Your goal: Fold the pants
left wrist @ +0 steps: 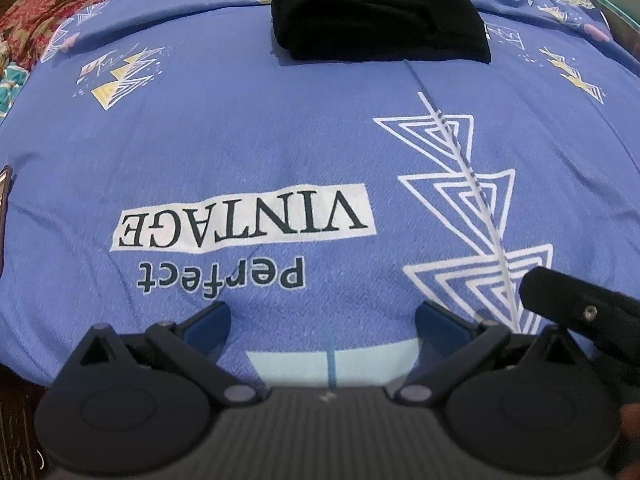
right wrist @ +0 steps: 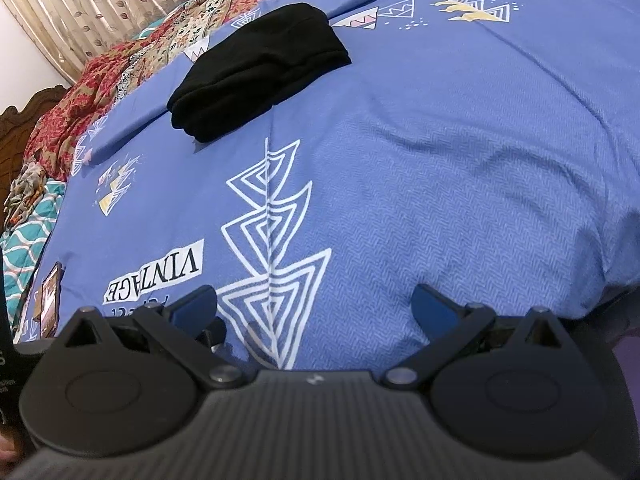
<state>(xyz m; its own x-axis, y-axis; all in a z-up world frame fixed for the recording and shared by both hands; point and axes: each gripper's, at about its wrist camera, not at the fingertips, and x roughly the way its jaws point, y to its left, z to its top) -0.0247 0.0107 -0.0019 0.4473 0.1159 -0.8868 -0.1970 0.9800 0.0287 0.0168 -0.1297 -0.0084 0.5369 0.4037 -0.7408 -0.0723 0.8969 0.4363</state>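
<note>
Near: left gripper (left wrist: pixel 323 322) and right gripper (right wrist: pixel 314 306) both with jaws spread wide, holding nothing, low over the blue bedsheet (left wrist: pixel 240 140). Farther, well apart from both: black pants (left wrist: pixel 376 16), already a compact stack on the bed, straight ahead of left, ahead-left of right. Long axis crosswise in left view. Neither hand clearly nearer. Far edge of pants cropped; fold layers indistinct, black on black.

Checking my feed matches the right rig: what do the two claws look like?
Both alike: the left claw and right claw have matte black linkage arms with silver pivot pins, round black hubs, a ribbed dark grey body, and blue pads on the fingertips. No cables or sleeves show.
</note>
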